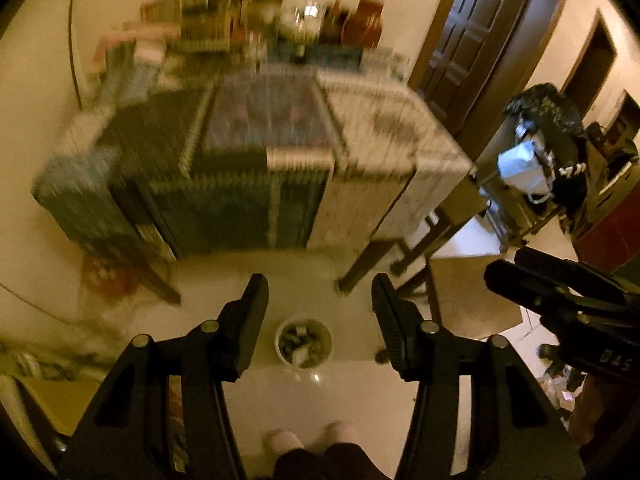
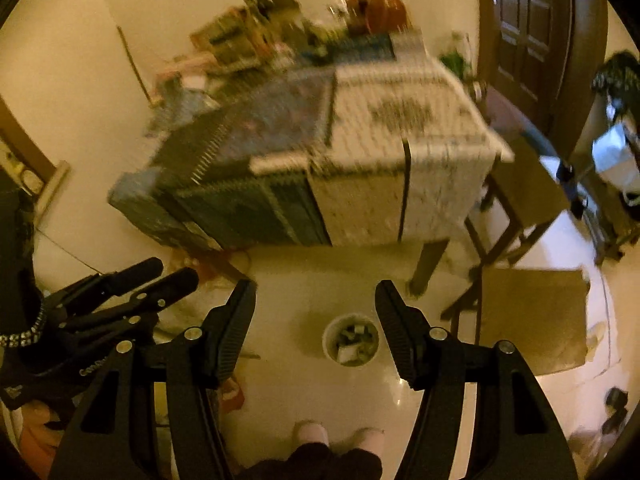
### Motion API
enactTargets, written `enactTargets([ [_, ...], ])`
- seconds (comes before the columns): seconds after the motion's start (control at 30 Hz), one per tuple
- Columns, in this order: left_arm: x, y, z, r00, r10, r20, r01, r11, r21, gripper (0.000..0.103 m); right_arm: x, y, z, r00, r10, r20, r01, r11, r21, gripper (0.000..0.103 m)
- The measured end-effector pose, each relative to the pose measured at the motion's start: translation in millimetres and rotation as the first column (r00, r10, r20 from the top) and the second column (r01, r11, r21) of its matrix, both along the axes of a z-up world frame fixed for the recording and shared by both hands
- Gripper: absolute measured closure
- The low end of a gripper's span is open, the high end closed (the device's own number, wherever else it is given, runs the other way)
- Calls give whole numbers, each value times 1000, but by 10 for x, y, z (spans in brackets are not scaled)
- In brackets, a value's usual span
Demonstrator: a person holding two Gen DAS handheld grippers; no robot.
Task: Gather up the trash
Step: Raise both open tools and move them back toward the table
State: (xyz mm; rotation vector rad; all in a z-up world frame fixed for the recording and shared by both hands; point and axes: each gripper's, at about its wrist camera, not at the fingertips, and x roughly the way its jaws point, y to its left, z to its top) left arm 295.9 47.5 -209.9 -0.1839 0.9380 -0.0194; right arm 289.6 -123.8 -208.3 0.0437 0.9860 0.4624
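A small round white bin (image 1: 303, 343) with several pieces of crumpled trash inside stands on the floor; it also shows in the right wrist view (image 2: 351, 340). My left gripper (image 1: 320, 292) is open and empty, held high above the bin. My right gripper (image 2: 316, 296) is open and empty, also high above the floor, with the bin just left of its right finger. The right gripper appears at the right edge of the left wrist view (image 1: 560, 292), and the left gripper at the left of the right wrist view (image 2: 132, 284).
A table (image 1: 280, 152) with a patterned blue and white cloth stands ahead, blurred, with bottles and boxes at its back. A wooden chair (image 2: 532, 312) stands to the right. A dark door (image 1: 472, 32) is at the back right. The person's feet (image 1: 308, 436) are below.
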Motion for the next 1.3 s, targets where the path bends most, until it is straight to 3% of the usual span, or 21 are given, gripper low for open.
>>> enactTargets([
  [0.2,-335,31,843,989,-8,150,2,999,40,50,-291,59,740,991,-20,132,18,1000,18,44],
  [0.37,-648,108,1459,961,-5,275,-4,1000,31,50,-550,111,1240,970,-40,239,30,998,48,44],
  [0.53,-925,215,1909,927,-19,375,3,999,42,50,-809,140,1648,924,-71,376,56,997,51,37],
  [0.63,-1082,279,2154,895,-35,445,14,999,52,45,-941,146,1825,887,-90,452,76,996,48,36],
  [0.7,-1141,298,2243,876,-37,481,8,998,62,42,-1001,136,1901,863,-109,493,94,994,55,26],
  [0.8,-1205,314,2379,849,-36,528,-2,997,72,28,-1043,118,1985,831,-138,539,121,990,68,14],
  [0.87,-1207,333,2424,836,-31,548,-8,998,67,9,-1028,120,2022,814,-144,563,133,989,61,12],
  [0.9,-1204,334,2442,827,-25,561,-14,998,66,7,-1014,118,2033,808,-147,571,141,988,55,12],
  [0.97,-1184,328,2463,811,-18,585,-32,997,75,5,-969,109,2043,793,-164,587,168,985,48,12],
  [1.3,-679,261,2421,794,-16,608,-61,993,105,1,-425,64,1999,764,-158,625,179,983,29,12],
])
